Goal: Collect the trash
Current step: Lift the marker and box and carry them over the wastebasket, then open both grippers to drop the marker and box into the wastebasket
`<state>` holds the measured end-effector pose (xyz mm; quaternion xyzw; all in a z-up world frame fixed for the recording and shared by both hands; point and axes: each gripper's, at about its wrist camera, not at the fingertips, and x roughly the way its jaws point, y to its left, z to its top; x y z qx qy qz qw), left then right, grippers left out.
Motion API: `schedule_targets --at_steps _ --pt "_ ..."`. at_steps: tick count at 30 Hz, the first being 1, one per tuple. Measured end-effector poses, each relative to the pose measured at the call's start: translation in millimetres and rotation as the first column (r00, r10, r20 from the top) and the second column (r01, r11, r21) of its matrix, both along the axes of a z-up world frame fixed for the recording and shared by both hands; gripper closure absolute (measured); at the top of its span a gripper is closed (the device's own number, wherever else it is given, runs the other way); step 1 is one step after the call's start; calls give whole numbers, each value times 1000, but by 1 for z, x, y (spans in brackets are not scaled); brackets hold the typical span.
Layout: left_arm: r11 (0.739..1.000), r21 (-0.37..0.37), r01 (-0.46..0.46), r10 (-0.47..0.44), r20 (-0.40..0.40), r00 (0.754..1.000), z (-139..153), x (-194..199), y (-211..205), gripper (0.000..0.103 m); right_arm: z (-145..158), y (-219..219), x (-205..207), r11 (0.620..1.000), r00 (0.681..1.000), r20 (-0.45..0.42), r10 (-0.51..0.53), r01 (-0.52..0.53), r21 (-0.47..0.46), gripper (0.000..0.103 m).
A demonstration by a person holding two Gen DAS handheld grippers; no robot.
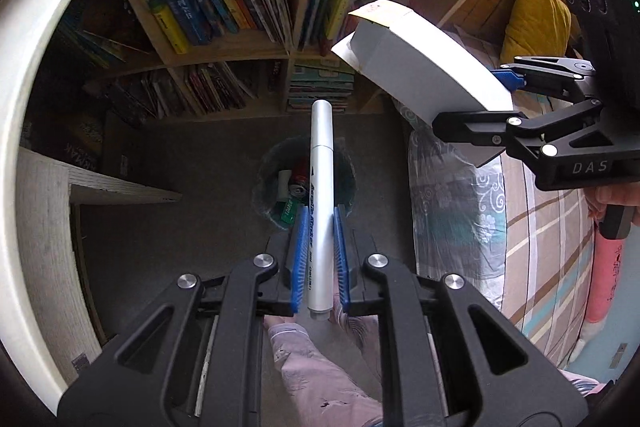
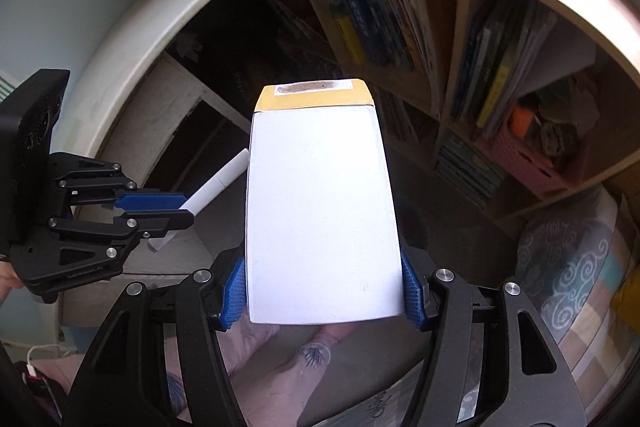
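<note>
My left gripper point(image 1: 318, 223) is shut on a silver acrylic marker point(image 1: 320, 195) that points forward, high above a round trash bin point(image 1: 272, 163) on the floor holding cans and scraps. My right gripper point(image 2: 324, 291) is shut on a white cardboard box point(image 2: 320, 211) with a yellow end flap. In the left wrist view the box point(image 1: 424, 63) and the right gripper point(image 1: 480, 103) are at the upper right, off to the side of the bin. In the right wrist view the left gripper point(image 2: 188, 209) with the marker point(image 2: 218, 183) is at the left.
A wooden bookshelf point(image 1: 240, 51) full of books stands beyond the bin. A white curved desk edge point(image 1: 44, 75) runs along the left. A bed with patterned bedding point(image 1: 520, 227) and a yellow cushion point(image 1: 536, 15) is at the right. My legs point(image 1: 316, 363) are below the grippers.
</note>
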<state>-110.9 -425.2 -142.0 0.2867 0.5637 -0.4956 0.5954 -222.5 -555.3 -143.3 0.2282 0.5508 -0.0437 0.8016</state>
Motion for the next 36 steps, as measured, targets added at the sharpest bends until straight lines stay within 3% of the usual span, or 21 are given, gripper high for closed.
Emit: schedule_targets --at_steps 5,9,10,11,13,15,21,23,28,32,36 --pt "998 46 51 -50 -23 999 -27 -14 -23 92 -34 -10 -16 996 997 -50 -55 58 62 41" --pt "994 79 74 -73 -22 997 -45 -21 -39 91 -43 -16 -21 994 996 -59 -70 75 80 40" --pt "993 94 78 -78 -10 997 -50 -22 -43 84 -46 -18 -22 994 995 -64 -74 79 81 39" --pt "991 104 78 -79 1 997 -53 -22 -47 65 -48 -20 -22 993 995 -72 -76 82 84 34" --pt "992 111 65 -66 9 998 -57 -19 -49 46 -52 -26 -25 991 993 -77 -93 99 85 31" --pt "992 112 57 -57 1 998 -59 -18 -52 46 -53 -31 -27 989 991 -76 -107 114 90 31" --pt "988 132 79 -83 26 996 -53 -17 -50 44 -50 -43 -33 985 989 -67 -133 139 100 31" --pt "989 129 73 -79 44 996 -48 -17 -48 35 -45 -44 -32 985 990 -56 -133 138 105 30" --pt "995 92 24 -31 77 997 -27 -10 -40 26 -29 -41 -26 986 992 -25 -126 128 105 29" --pt "998 63 -16 8 124 992 -7 -3 -30 14 -7 -35 -14 990 995 18 -102 100 100 23" --pt "998 1 -61 60 154 986 18 7 -16 13 15 -26 4 995 997 58 -55 50 85 18"
